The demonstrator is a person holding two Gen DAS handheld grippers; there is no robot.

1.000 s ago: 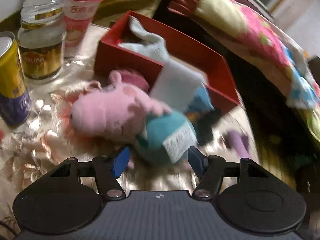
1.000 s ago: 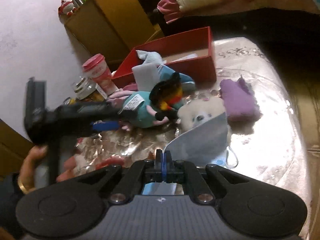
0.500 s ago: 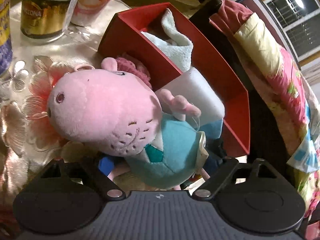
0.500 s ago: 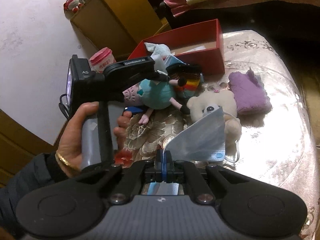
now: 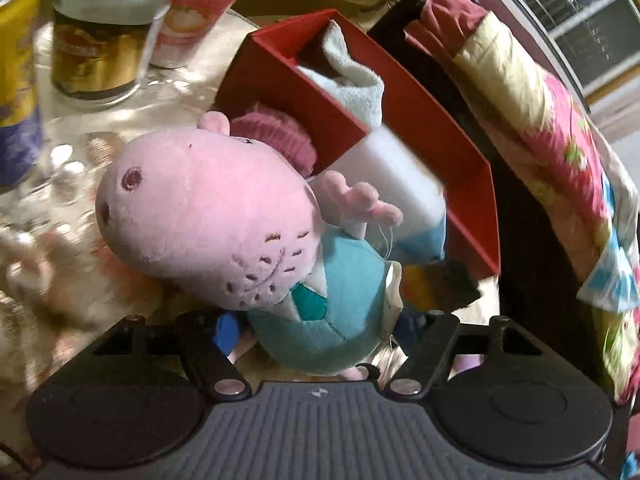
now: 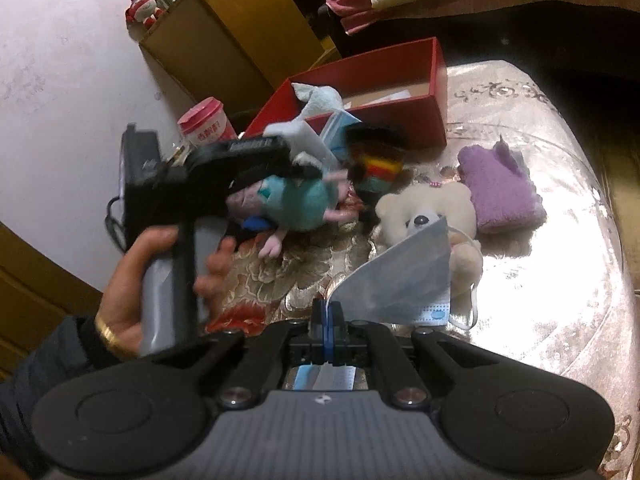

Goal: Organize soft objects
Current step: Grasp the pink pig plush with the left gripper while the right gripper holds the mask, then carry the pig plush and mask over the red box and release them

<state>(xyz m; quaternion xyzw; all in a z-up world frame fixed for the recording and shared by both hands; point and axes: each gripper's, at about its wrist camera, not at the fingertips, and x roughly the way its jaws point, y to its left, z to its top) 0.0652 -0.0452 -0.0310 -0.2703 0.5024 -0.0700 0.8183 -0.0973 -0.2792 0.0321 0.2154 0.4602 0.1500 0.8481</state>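
My left gripper point(image 5: 316, 330) is shut on a pink pig plush in a teal shirt point(image 5: 224, 220) and holds it above the table, near the red box point(image 5: 296, 92). The plush also shows in the right wrist view point(image 6: 296, 204), gripped at its body. The red box point(image 6: 438, 80) holds a pale blue cloth point(image 6: 320, 98). My right gripper point(image 6: 327, 320) is shut on a blue face mask point(image 6: 404, 280), held above the table. A cream bear plush point(image 6: 424, 208), a purple cloth point(image 6: 500, 192) and a dark striped soft toy point(image 6: 376, 164) lie on the table.
A glass jar point(image 5: 96, 36), a pink cup point(image 5: 196, 8) and a yellow can point(image 5: 16, 80) stand at the table's left. A white foam block point(image 5: 388, 176) leans on the box's near wall. A quilted bed point(image 5: 552, 128) lies right; a brown cabinet point(image 6: 224, 44) stands behind.
My left gripper moved in, shut on the pig plush and lifted it off the table toward the red box. My right gripper still holds the mask, nearly unmoved.
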